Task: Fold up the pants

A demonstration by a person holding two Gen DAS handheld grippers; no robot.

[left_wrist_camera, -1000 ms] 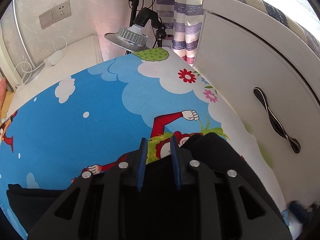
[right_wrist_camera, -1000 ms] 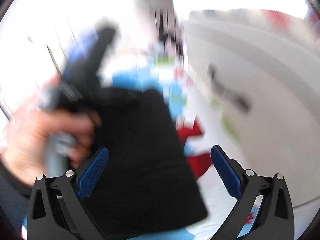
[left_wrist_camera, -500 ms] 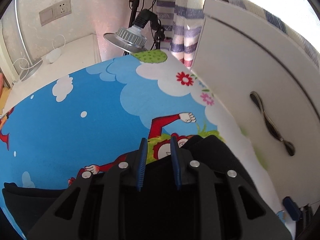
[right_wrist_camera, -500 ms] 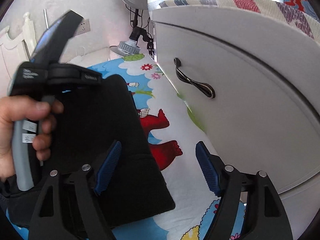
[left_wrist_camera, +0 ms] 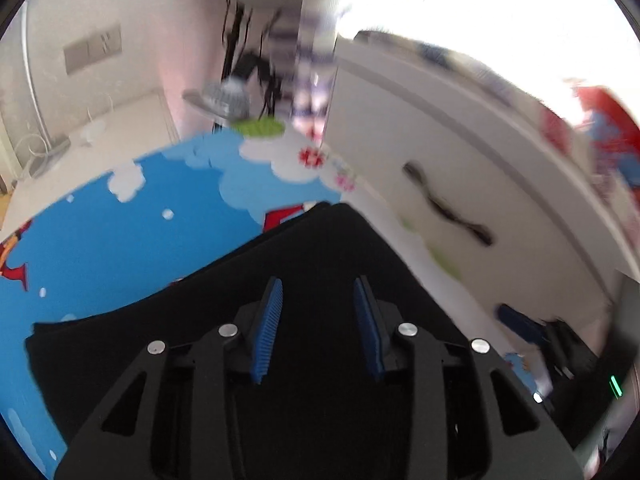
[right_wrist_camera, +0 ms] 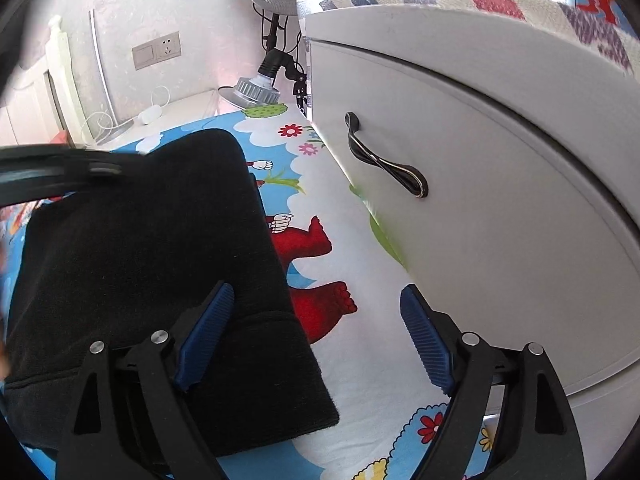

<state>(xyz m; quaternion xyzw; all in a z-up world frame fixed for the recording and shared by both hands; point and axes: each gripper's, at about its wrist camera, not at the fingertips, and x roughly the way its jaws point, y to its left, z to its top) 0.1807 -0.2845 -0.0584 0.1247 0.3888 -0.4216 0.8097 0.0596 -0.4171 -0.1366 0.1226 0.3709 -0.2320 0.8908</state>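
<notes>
The black pants (right_wrist_camera: 152, 240) lie folded into a thick rectangle on the cartoon-print sheet (right_wrist_camera: 360, 344). In the left wrist view the pants (left_wrist_camera: 312, 248) fill the lower middle. My left gripper (left_wrist_camera: 318, 328) is open and empty just above them; that view is blurred by motion. My right gripper (right_wrist_camera: 316, 336) is open wide and empty, its left finger (right_wrist_camera: 204, 336) over the pants' right edge, its right finger (right_wrist_camera: 426, 344) over bare sheet. The left gripper's black body (right_wrist_camera: 56, 168) crosses the upper left of the right wrist view.
A white cabinet (right_wrist_camera: 500, 200) with a dark handle (right_wrist_camera: 384, 160) stands close along the right of the sheet. A lamp (right_wrist_camera: 256, 84) on a stand and a striped curtain (left_wrist_camera: 308, 60) are at the far end. A white bedside surface (left_wrist_camera: 100, 140) with cables lies at the far left.
My left gripper has opened, let go of the pants and pulled back and up above them. My right gripper stays open and has moved a little forward along the pants' right edge.
</notes>
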